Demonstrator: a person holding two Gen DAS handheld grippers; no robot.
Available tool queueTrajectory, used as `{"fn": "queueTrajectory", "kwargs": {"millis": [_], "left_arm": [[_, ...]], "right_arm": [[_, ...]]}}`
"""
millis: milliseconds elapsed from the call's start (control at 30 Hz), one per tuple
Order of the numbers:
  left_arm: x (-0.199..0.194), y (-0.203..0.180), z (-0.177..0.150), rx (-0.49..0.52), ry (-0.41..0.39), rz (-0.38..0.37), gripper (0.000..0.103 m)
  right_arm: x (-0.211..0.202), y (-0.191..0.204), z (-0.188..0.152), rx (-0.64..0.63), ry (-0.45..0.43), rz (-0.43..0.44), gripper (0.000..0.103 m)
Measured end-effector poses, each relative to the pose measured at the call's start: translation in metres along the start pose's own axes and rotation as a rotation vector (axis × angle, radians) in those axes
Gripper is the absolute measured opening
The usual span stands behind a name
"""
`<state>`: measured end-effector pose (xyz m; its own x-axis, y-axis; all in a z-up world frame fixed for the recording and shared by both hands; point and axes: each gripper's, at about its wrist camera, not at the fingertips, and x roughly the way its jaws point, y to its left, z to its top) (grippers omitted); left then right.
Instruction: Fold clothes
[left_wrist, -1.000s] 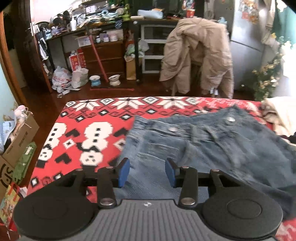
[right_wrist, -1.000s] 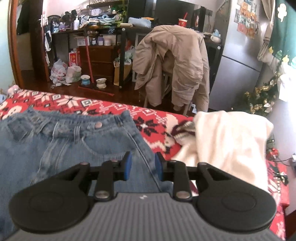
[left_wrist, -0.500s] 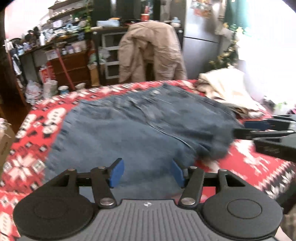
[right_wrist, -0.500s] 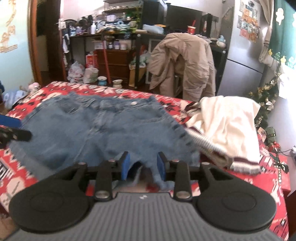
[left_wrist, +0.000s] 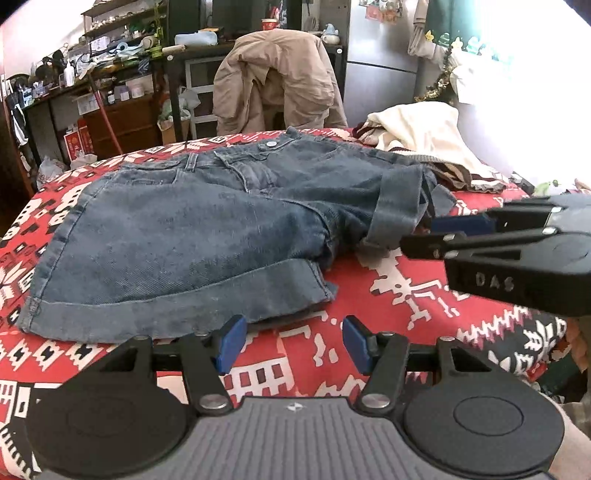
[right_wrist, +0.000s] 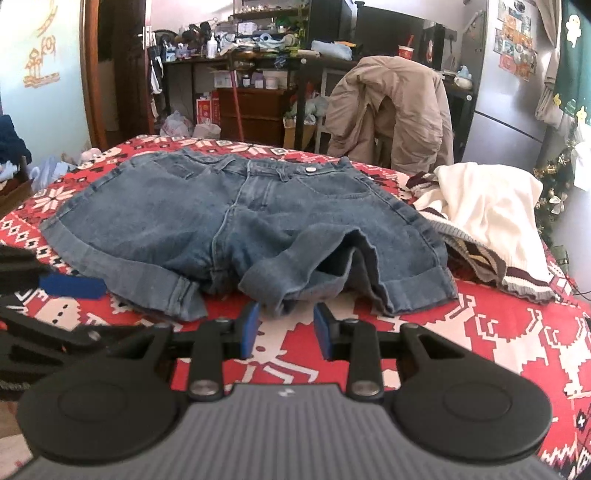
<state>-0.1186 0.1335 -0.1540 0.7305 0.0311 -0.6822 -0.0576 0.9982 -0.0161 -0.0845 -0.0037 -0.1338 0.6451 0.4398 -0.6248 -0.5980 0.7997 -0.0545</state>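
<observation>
Denim shorts (left_wrist: 192, 236) released, both hand-held grippers withdrawn — empty, apart

Denim shorts (right_wrist: 236, 218) spread front-up on red patterned cover, waistband with metal button at far side, cuffed hems toward cameras. One leg flat; other leg rumpled, its cuff lifted and folded over, opening gaping, inside fabric showing.

Beige jacket (right_wrist: 391, 110) over chair, grey fridge (right_wrist: 513, 92), red patterned blanket (right_wrist: 480, 332) — cluttered shelves (right_wrist: 258, 44)
</observation>
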Motion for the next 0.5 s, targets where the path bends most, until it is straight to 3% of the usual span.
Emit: {"fn": "queueTrajectory", "kwargs": {"millis": [167, 400, 500], "left_arm": [[0.010, 0.006, -0.005, -0.043, 0.033, -0.030, 0.052], [0.013, 0.010, 0.001, -0.086, -0.010, -0.051, 0.048], [0.016, 0.010, 0.004, -0.098, -0.011, -0.055, 0.048]], "right_arm": [[0.011, -0.002, 0.006, -0.024, 0.014, 0.021, 0.032], [0.002, 0.009, 0.015, -0.103, -0.075, 0.058, 0.030], [0.007, 0.009, 0.020, -0.118, -0.070, 0.067, 0.030]]}}
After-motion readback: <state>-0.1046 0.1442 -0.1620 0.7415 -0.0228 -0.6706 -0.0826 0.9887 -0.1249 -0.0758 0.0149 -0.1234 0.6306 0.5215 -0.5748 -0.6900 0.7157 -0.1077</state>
